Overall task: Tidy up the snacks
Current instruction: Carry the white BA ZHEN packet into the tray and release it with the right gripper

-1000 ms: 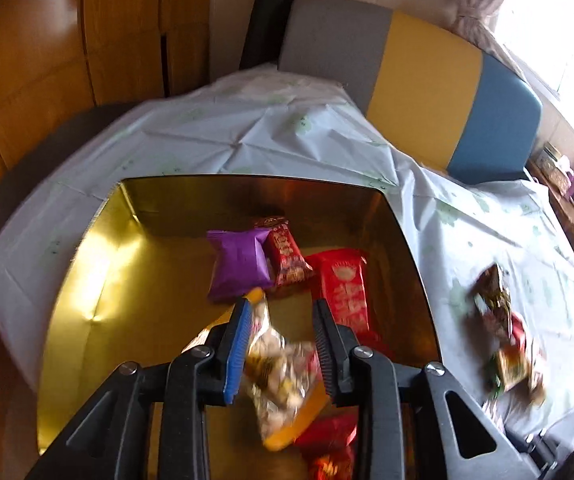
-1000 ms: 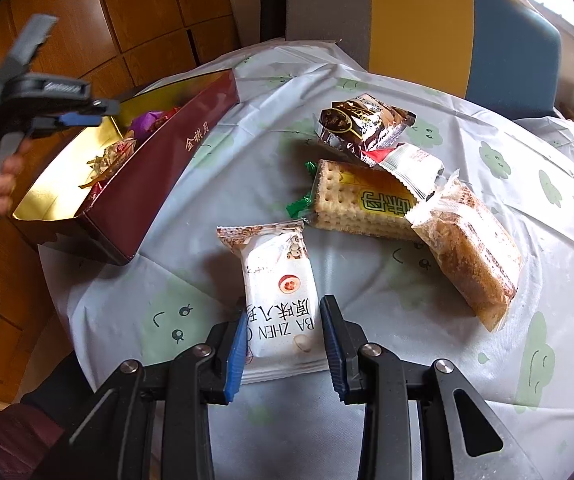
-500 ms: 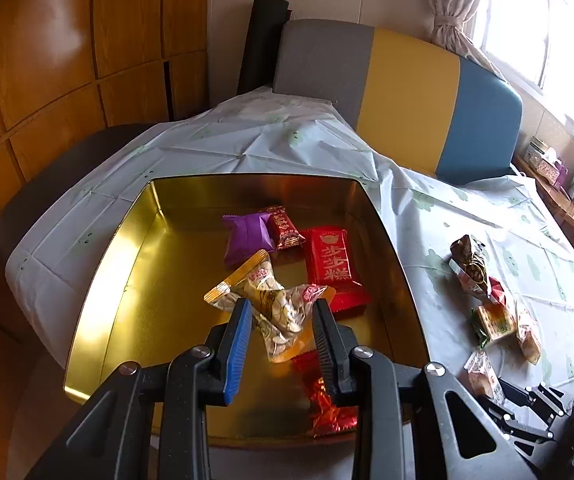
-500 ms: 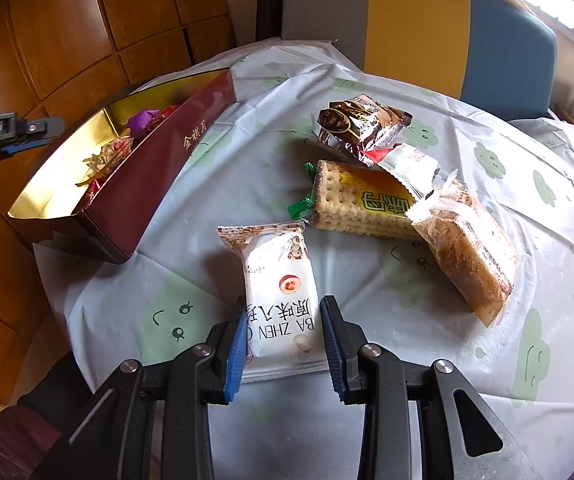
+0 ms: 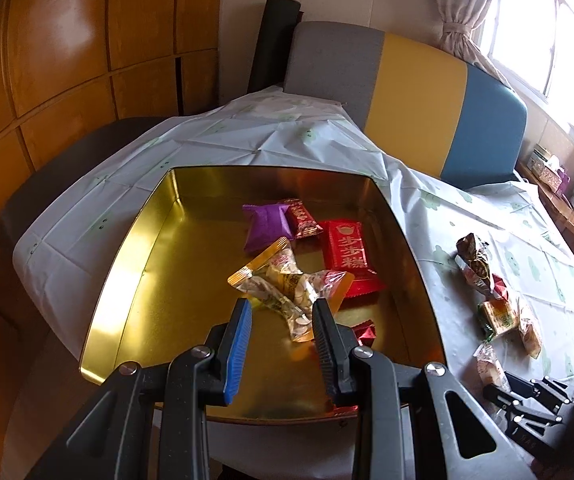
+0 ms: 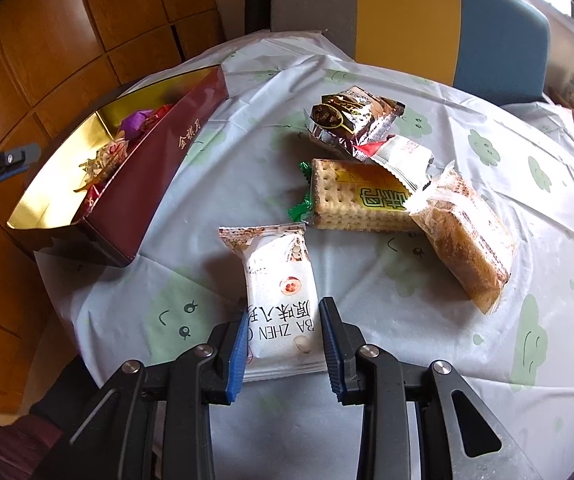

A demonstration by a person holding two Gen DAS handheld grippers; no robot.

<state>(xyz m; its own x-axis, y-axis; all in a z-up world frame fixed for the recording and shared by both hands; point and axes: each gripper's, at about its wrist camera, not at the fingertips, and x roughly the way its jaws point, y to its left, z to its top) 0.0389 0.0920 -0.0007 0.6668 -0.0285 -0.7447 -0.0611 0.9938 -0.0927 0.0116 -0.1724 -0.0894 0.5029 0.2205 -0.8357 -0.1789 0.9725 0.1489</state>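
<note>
A gold-lined snack box [image 5: 135, 264] with dark red outer walls [image 6: 147, 184] stands on the table's left. Inside lie a clear nut packet [image 5: 287, 284], a purple packet [image 5: 265, 226], a large red packet [image 5: 347, 252] and small red ones. My left gripper [image 5: 281, 324] is open and empty, above the box's near side. My right gripper [image 6: 283, 320] is open, its fingers either side of a white BA ZHEN packet [image 6: 283, 296] lying on the table. Further right lie a cracker pack [image 6: 359, 200], a brown cake pack [image 6: 463, 236] and a dark foil packet [image 6: 351, 114].
A round table with a pale clouded cloth [image 6: 367, 280] carries everything. A grey, yellow and blue chair back [image 5: 407, 96] stands behind it. Wooden wall panels [image 5: 67, 60] are on the left. The right gripper shows in the left wrist view [image 5: 527, 396].
My left gripper let go of the clear nut packet, which now lies in the box, and pulled back and up. The right gripper has hardly moved.
</note>
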